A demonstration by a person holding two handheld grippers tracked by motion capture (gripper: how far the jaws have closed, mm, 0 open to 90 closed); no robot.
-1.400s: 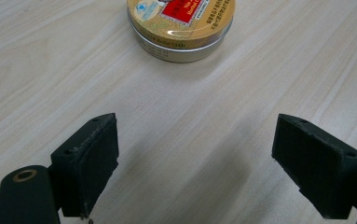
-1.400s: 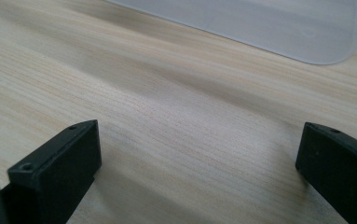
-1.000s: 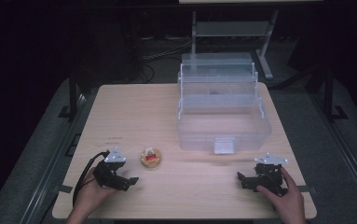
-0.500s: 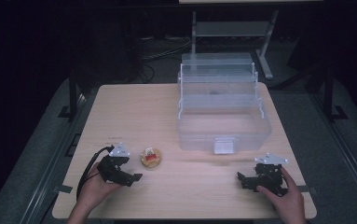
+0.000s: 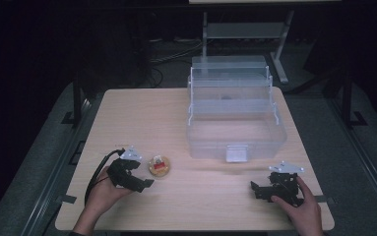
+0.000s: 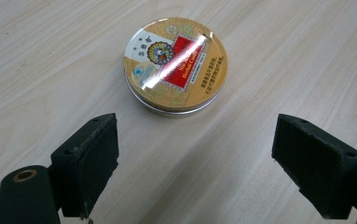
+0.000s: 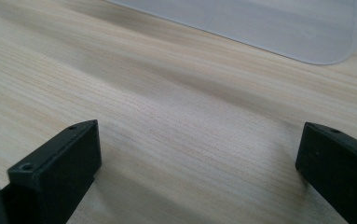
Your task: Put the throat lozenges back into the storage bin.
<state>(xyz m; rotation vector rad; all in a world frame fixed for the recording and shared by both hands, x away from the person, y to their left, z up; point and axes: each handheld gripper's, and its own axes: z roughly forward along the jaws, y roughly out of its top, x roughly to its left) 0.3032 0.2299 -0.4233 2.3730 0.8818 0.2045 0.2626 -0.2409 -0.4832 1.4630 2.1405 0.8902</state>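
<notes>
Layout relative to the clear plastic tiered storage box (image 5: 235, 115), which stands on the far right part of the pale wooden table (image 5: 141, 113). The round gold-and-red tin (image 5: 159, 165) lies before and left of the box; the left gripper (image 5: 136, 181) sits just left of the tin. The right gripper (image 5: 258, 189) rests before the box's right front corner.

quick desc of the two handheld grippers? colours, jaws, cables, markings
Both the left gripper and the right gripper are black, each topped by a grey three-cornered plate. A black cable loops from the left one. Jaws end in blocky black pads with small screw holes; a brass-coloured eyelet sits by the left one. No sleeves visible on the forearms.
</notes>
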